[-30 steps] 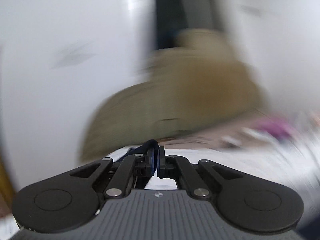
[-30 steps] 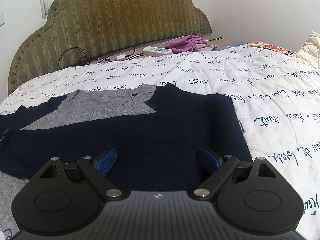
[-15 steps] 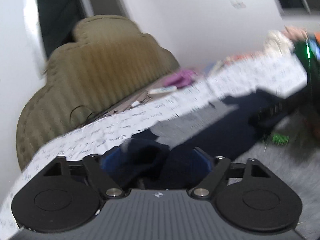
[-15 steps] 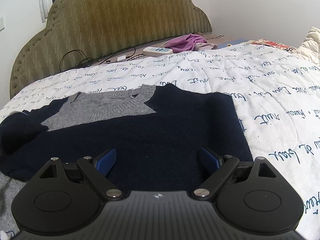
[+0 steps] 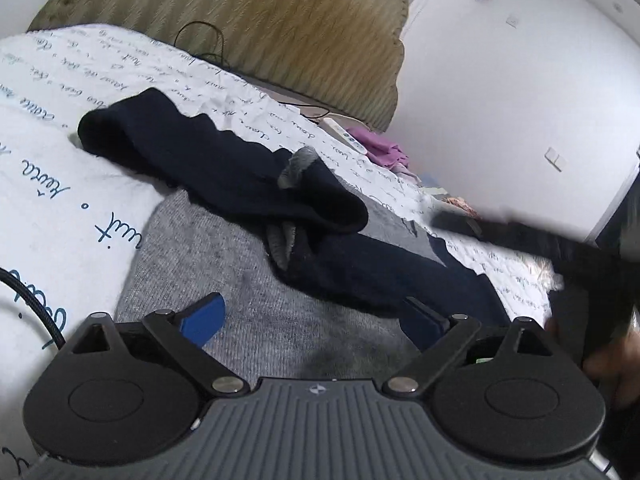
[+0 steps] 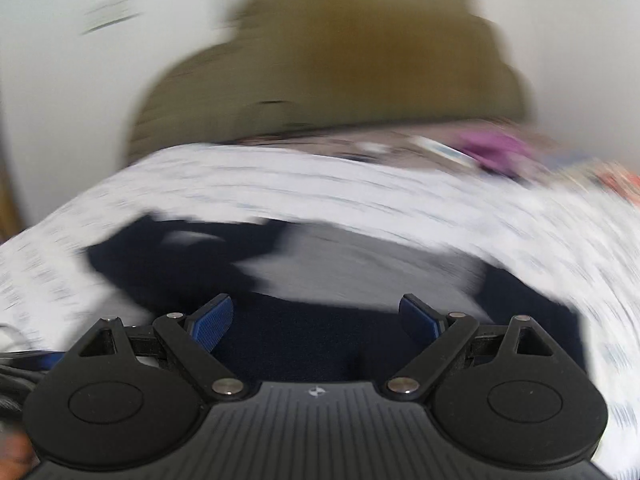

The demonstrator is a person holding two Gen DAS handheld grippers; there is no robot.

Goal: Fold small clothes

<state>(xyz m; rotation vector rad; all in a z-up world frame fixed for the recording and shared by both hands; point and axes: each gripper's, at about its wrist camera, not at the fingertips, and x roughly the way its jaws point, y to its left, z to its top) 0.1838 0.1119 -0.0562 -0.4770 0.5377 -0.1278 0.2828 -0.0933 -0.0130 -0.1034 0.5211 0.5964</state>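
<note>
A navy and grey knit sweater (image 5: 256, 300) lies on the bed. Its navy sleeve (image 5: 224, 168) is laid crumpled across the grey body, a grey cuff showing. My left gripper (image 5: 316, 314) hovers low over the grey knit; its jaws are opening wide and nothing is between them. In the blurred right wrist view the same sweater (image 6: 352, 268) spreads below my right gripper (image 6: 320, 316), which stands open over the navy part with nothing held. The other gripper shows as a dark blurred shape (image 5: 560, 248) at the right of the left wrist view.
The bed has a white quilt with blue handwriting print (image 5: 52, 208) and an olive padded headboard (image 5: 260, 20). Near the headboard lie a black cable (image 5: 200, 36), a white remote (image 5: 344, 134) and a purple cloth (image 5: 384, 148). A white wall stands at the right.
The left gripper was shut on the navy sleeve, then opened and let it drop onto the sweater while sinking and rolling. The right gripper stayed open and swung away fast, blurring its view.
</note>
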